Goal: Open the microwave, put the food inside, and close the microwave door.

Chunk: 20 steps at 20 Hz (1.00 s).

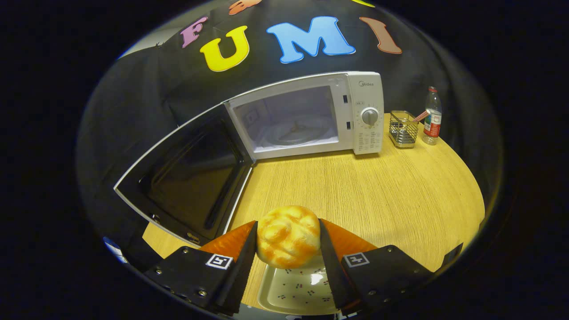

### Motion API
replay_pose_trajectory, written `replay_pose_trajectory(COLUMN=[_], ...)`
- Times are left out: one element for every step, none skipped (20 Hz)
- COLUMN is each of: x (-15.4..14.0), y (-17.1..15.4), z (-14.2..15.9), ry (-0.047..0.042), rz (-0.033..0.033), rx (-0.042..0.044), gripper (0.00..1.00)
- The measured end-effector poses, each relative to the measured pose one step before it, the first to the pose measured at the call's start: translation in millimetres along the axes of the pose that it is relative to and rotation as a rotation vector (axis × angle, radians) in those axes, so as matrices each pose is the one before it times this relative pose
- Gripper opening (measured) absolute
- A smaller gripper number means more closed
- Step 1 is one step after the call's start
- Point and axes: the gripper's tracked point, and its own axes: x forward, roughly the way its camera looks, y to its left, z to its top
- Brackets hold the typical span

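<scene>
While the microwave [306, 116] stands at twelve o'clock from the fingers, far across the bench [378, 191], its long axis runs side to side and its open mouth faces back toward the gripper [288, 242]; its door [186, 178] is swung wide on the left hinge, reaching out toward ten o'clock, its dark inner face turned up and rightward; inside, a pale turntable can be made out, though the cavity is washed out and its detail is hard to read; the dial panel sits on the right end of the oven. Both fingers [242, 249] are clamped on a round golden bun [288, 235], one pressing each side, parted only by the bun's width; the bun is lifted above a pale plate [298, 291] with small specks, which lies beneath it and is partly cut off and covered by the fingers. At two o'clock, just right of the microwave, stands a wire basket [403, 130], with a water bottle [432, 116] beside it; what leans in the basket is too small to tell.
</scene>
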Motion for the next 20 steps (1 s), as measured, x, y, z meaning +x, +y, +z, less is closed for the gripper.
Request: replay_pose_trajectory(x=[4.43, 4.82, 4.92, 5.43, 6.26, 6.03, 7.22, 8.09, 6.95, 7.23, 7.52, 7.52, 8.61, 7.72, 7.16, 7.09, 8.43, 7.54, 7.35, 6.88], y=[2.28, 1.73, 2.83, 3.66, 3.31, 2.27, 2.70, 2.94, 2.66, 1.64, 2.48, 1.83, 2.00, 2.02, 0.35, 0.89, -0.38, -0.28, -1.22, -0.42], z=[9.82, 8.90, 9.72, 10.33, 7.83, 5.55, 6.46, 6.21, 4.32, 5.94, 4.50, 3.73, 3.21, 3.73, 2.56, 2.92, 3.65, 4.02, 2.45, 1.57], ry=[-0.01854, -0.01808, -0.02226, -0.02247, -0.01963, -0.01190, -0.01506, -0.01247, -0.01135, -0.01768, -0.01223, -0.01220, -0.01060, -0.01125, -0.01235, -0.01035, -0.01880, -0.01613, -0.01672, -0.01079], rz=[0.00677, 0.00407, 0.00710, 0.00699, 0.00604, 0.00334, 0.00402, 0.00437, 0.00185, -0.00065, 0.00275, 0.00388, 0.00518, 0.00460, 0.00436, 0.00312, -0.00043, -0.00121, -0.00065, -0.00163], rx=[0.01425, 0.01186, 0.01444, 0.01408, 0.01150, 0.00777, 0.00887, 0.01096, 0.01005, 0.01141, 0.01070, 0.01095, 0.01313, 0.01330, 0.01548, 0.01411, 0.01510, 0.01110, 0.01136, 0.00994], gripper=[0.76, 0.76, 0.75, 0.75, 0.75, 0.75, 0.75, 0.75, 0.75, 0.75, 0.75, 0.75, 0.75, 0.75, 0.75, 0.75, 0.75, 0.75, 0.75, 0.75])
